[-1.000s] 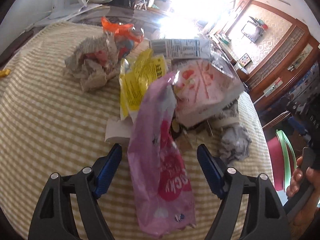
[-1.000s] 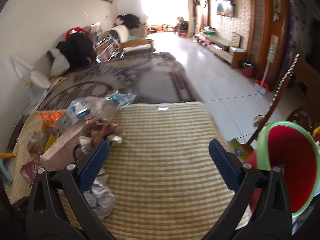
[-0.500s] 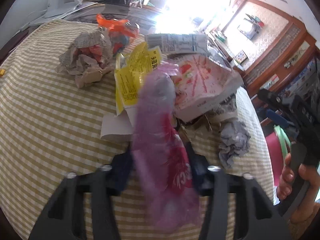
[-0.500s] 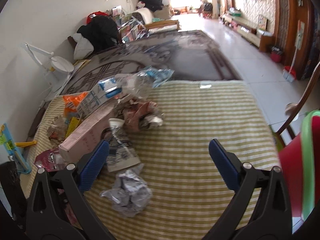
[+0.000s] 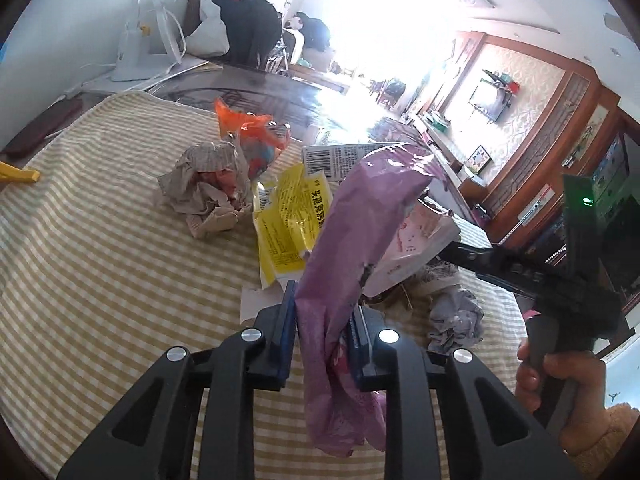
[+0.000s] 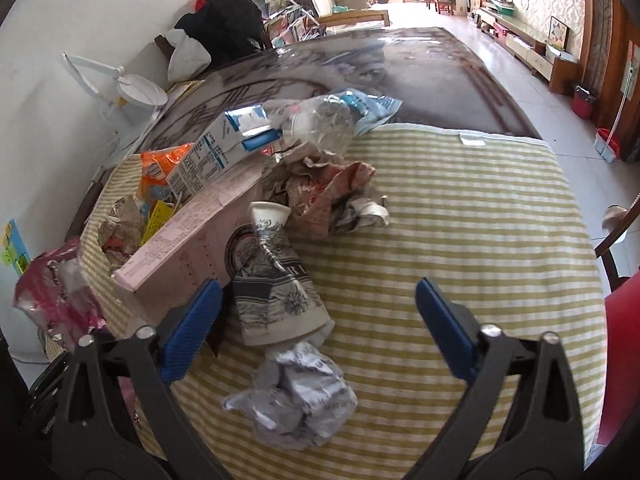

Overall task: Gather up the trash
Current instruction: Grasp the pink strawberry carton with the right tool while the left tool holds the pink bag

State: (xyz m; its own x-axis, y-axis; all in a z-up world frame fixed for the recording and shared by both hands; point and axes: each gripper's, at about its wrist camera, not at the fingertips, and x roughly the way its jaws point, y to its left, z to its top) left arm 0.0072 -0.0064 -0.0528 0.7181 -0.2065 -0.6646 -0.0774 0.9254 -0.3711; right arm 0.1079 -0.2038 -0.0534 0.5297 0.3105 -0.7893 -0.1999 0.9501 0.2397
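My left gripper (image 5: 322,322) is shut on a pink plastic snack bag (image 5: 360,240) and holds it up above the checked tablecloth (image 5: 100,260); the bag also shows in the right wrist view (image 6: 52,292). My right gripper (image 6: 316,328) is open and empty, just above a crumpled grey paper ball (image 6: 296,396) and a squashed paper cup (image 6: 276,280). Behind lie a pink box (image 6: 188,240), a crumpled newspaper wad (image 5: 204,188), a yellow wrapper (image 5: 288,224), an orange bag (image 5: 248,128) and a blue-white carton (image 6: 224,148).
A red bin with a green rim (image 6: 624,360) stands off the table's right edge. A crushed clear bottle (image 6: 320,120) and brown crumpled paper (image 6: 332,196) lie mid-table. A white lamp (image 5: 140,52) stands at the far left. The right hand and tool (image 5: 560,320) show beside the pile.
My left gripper closed on the pink bag and lifted it off the cloth. My right gripper swung from the bin side and dropped toward the grey paper ball and cup.
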